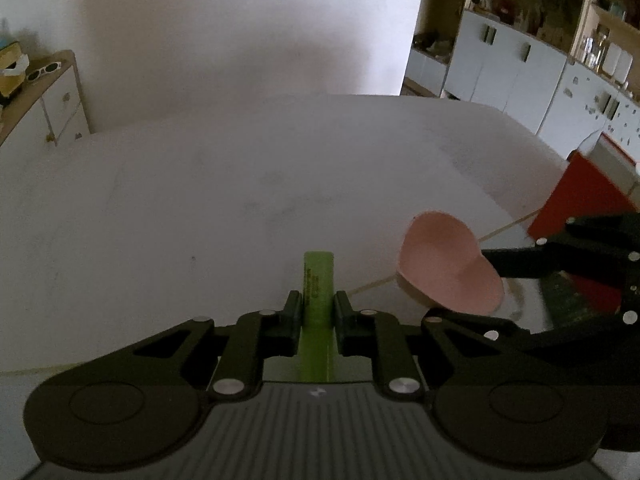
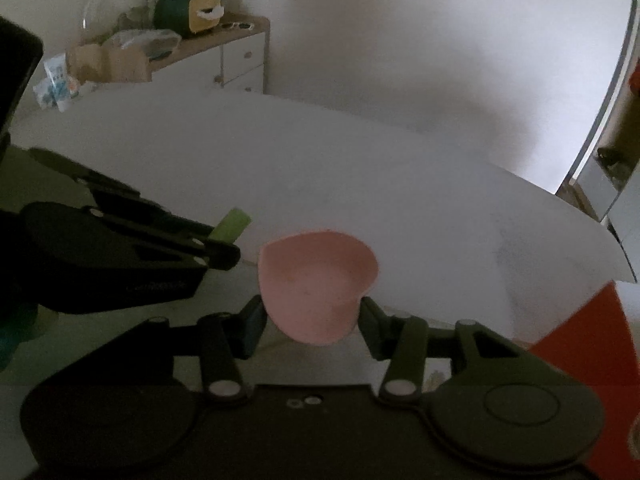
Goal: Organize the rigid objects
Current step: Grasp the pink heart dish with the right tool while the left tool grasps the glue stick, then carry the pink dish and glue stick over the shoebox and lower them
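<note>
The left gripper (image 1: 318,306) has its jaws clenched on a green tube (image 1: 318,284); the right gripper (image 2: 312,316) grasps a pink heart dish (image 2: 316,288) at its three o'clock, both apparently lifted over the white surface (image 1: 200,200) for sorting.

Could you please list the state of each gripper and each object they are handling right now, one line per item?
Left gripper: shut on the green cylinder.
Green cylinder: clamped between the pads, its tip sticking out forward, lifted above the white table.
Right gripper: shut on the pink heart-shaped dish.
Pink heart-shaped dish: held by its sides, hollow side up, empty, off the table.
</note>
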{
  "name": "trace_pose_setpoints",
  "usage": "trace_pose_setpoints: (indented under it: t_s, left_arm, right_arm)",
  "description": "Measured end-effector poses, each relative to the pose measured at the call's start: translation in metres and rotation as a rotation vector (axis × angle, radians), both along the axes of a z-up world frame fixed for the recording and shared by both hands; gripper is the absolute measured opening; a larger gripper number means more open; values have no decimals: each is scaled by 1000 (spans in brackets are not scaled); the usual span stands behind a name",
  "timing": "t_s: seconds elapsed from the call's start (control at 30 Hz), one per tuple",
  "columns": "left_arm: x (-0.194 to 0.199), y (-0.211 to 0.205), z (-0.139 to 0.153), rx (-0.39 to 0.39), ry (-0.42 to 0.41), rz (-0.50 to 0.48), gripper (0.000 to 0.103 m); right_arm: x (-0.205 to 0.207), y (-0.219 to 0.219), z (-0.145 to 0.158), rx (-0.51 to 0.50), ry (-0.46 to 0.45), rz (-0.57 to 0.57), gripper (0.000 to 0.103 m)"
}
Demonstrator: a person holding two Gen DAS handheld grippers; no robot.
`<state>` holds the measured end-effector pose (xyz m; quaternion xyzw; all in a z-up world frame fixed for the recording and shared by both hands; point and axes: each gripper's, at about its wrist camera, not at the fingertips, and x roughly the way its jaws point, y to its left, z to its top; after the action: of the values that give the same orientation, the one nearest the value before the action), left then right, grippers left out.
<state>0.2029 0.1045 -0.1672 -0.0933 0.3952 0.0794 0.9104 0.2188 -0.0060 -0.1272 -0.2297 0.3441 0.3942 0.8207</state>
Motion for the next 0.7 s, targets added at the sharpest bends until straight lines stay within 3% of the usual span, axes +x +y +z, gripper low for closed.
trace_pose_setpoints:
  t_s: [0.7]
  left_arm:
    - [-44,-53,82,-59,-53,-67,16]
  right_arm:
    - [-39,-78,81,65,-35,-93,49]
